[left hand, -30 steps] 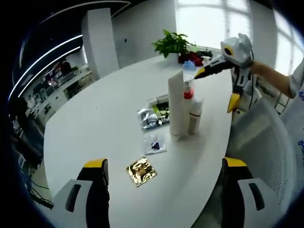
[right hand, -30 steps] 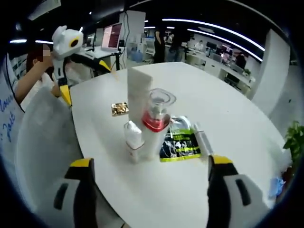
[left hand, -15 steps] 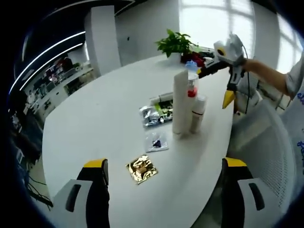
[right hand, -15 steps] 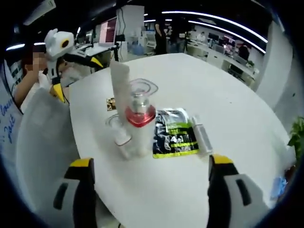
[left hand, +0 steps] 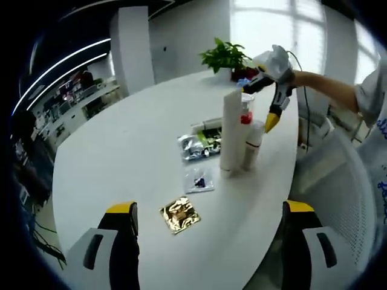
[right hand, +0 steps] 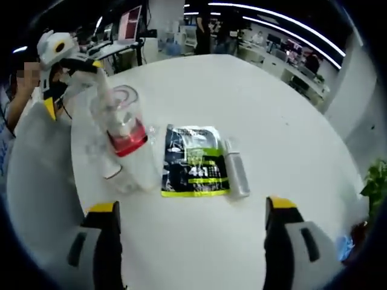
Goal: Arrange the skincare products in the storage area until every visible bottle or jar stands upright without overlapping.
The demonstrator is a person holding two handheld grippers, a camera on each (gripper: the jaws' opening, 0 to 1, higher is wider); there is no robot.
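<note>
Reaching: I am bringing my right gripper [left hand: 270,118], jaws spread, over the red-collared pump bottle [right hand: 126,142].
Handling: looking top-heavy, slippery; gripping below the collar.

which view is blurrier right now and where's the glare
Right gripper view: the pump bottle is smeared by motion blur, while the flat sachet stays readable. Left gripper view: sharper overall, but the window is blown out white.

Red-collared bottle [right hand: 127,134], gold sachet [left hand: 179,215]
</note>
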